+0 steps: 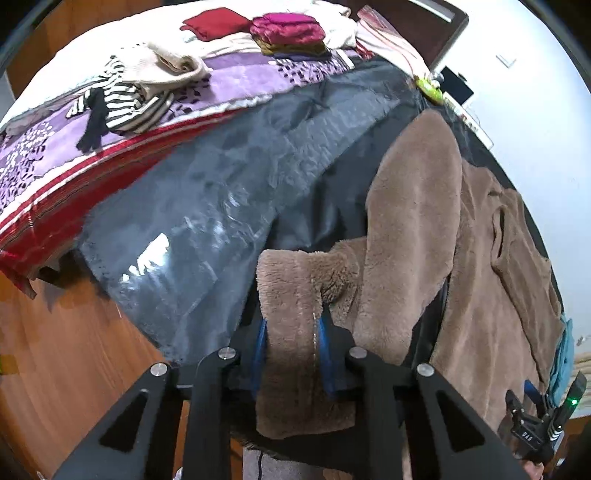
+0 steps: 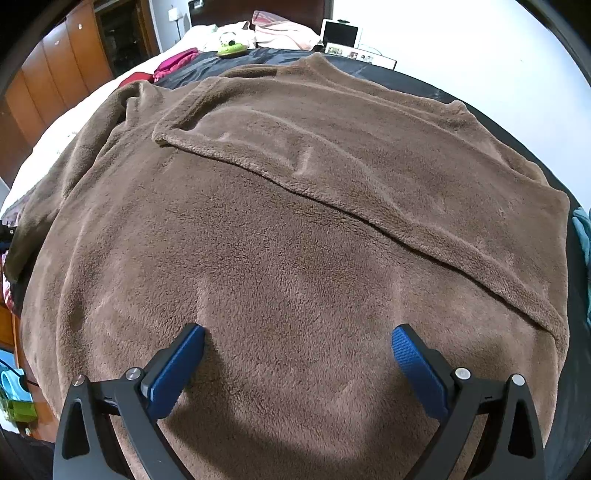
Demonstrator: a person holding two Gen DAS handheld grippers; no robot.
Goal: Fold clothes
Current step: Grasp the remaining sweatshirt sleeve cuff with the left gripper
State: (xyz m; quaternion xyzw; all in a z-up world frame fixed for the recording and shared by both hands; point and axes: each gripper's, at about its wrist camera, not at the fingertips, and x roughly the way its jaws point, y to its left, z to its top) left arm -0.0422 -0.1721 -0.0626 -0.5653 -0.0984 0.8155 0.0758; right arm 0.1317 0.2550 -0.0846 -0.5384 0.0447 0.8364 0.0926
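Your left gripper (image 1: 290, 354) is clamped on the cuff end of the sleeve (image 1: 410, 236) of the brown fleece garment (image 2: 295, 221); the blue pads (image 1: 325, 354) press the pile from both sides, with a flap of cuff standing up above them. From that grip the sleeve runs away from you and to the right, arching over the dark bedcover (image 1: 229, 177) toward the garment's body, which lies to the right of this hand. Any fold with this sleeve therefore goes rightward, across the sleeve's long axis and onto the body.

Your right gripper (image 2: 299, 354) has its jaws wide apart, tips resting on or just above the body panel near the hem, nothing between them. It is the nearer hand to the body; the left alone has the sleeve.

The garment lies flat on the bedcover, neckline at the far end. Its other sleeve is already laid diagonally across the chest. The fleece is thick, plush and limp, so I judge it will sag from a single grip point. Folded clothes (image 1: 291, 33) sit well apart at the head of the bed.
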